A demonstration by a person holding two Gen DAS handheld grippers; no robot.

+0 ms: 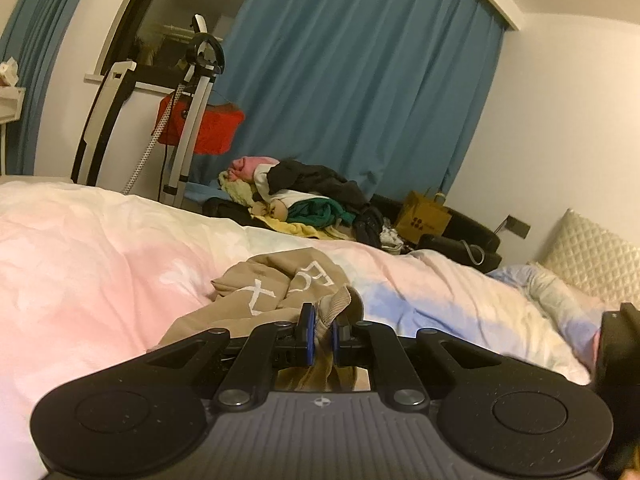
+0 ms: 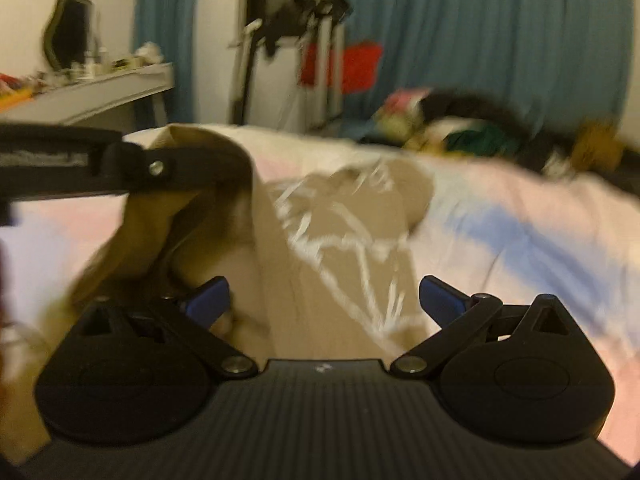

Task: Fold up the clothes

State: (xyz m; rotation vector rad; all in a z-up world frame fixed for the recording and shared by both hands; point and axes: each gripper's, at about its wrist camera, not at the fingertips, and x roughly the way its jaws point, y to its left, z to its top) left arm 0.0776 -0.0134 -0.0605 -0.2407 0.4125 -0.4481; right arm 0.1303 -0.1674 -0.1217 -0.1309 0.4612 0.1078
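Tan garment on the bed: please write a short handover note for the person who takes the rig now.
Left gripper: jaws shut on the tan garment, pinching a fold.
Right gripper: jaws open, fabric between them, not gripped.
The garment lies crumpled on the pastel duvet, white print up.
Done: nothing folded.
Left: spread flat, fold; a clothes pile waits beyond the bed.

Dim warm indoor light; right wrist view motion-blurred, fisheye bending at edges.
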